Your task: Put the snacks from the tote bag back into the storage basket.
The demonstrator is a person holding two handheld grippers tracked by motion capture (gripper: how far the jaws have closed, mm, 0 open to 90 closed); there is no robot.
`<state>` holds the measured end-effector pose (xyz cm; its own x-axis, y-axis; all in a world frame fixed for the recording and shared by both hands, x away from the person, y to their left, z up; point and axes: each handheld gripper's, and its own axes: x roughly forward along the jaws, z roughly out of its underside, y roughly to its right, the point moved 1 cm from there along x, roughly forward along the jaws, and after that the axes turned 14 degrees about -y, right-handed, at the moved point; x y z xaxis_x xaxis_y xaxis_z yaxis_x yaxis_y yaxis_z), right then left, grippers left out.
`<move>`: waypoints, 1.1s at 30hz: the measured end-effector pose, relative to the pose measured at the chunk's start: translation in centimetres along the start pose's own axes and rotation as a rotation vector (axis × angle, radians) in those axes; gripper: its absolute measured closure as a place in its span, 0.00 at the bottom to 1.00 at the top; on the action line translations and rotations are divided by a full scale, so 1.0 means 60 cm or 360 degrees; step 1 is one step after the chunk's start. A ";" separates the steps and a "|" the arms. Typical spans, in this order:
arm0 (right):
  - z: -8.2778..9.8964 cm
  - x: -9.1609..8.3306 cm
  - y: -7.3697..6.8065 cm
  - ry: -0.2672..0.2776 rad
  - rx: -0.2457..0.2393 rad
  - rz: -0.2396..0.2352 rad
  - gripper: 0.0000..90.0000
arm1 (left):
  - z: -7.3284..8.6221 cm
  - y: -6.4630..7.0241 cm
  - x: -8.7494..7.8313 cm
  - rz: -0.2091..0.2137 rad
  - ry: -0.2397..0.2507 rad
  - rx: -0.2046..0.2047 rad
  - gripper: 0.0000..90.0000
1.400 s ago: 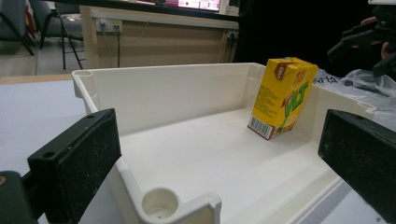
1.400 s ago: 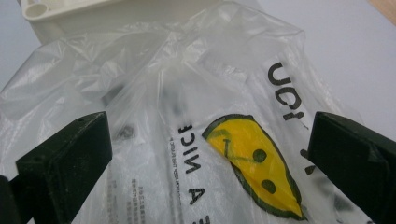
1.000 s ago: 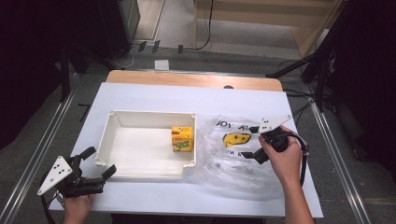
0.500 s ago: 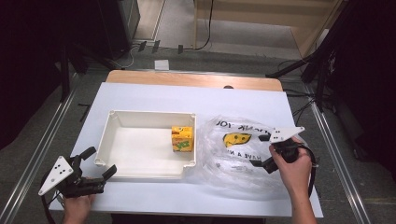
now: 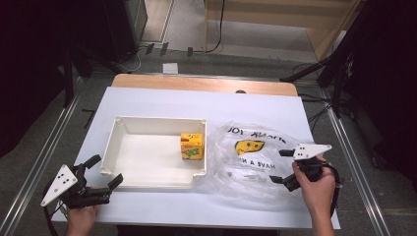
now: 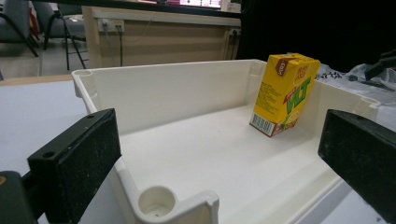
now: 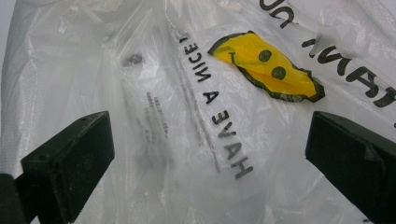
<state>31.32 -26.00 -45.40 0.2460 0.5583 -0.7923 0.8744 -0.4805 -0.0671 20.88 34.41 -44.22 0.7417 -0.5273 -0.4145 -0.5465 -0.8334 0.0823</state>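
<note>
White table (image 5: 147,101) holds a cream tray (image 5: 118,132); juice carton (image 5: 192,146) stands inside, at its bag-side wall. Right gripper (image 5: 282,166), jaws wide, hangs over plastic bag (image 5: 246,162) beside the tray, likely to grab it. Left gripper (image 5: 104,171) idles agape at tray's near corner.

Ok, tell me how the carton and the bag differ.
The carton is a stiff yellow box; the bag is clear, crumpled plastic with black lettering and a yellow smiley. The carton stands inside the white bin, at its right end; the bag lies spread on the table right of the bin. The bag covers far more area than the carton. The open right tool hovers over the bag; neither tool grips either.
</note>
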 end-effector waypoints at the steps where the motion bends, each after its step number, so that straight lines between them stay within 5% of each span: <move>1: 0.002 0.000 -0.001 0.0007 -0.0005 0.0003 0.02 | 0.000 0.000 0.000 0.0000 -0.0002 0.0003 0.00; 17: 0.045 0.001 -0.012 0.0101 0.0032 0.0028 0.05 | 0.000 0.001 0.001 -0.0014 -0.0012 0.0011 0.00; 33: 0.089 -0.018 -0.020 0.0334 0.0123 0.0102 0.12 | 0.001 -0.004 -0.004 -0.0021 0.0037 -0.0038 0.00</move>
<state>27.79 -29.65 -47.71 0.3886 0.6497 -0.6534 0.8215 -0.5654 -0.0735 20.79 34.76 -44.19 0.7580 -0.5196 -0.3943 -0.5274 -0.8439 0.0984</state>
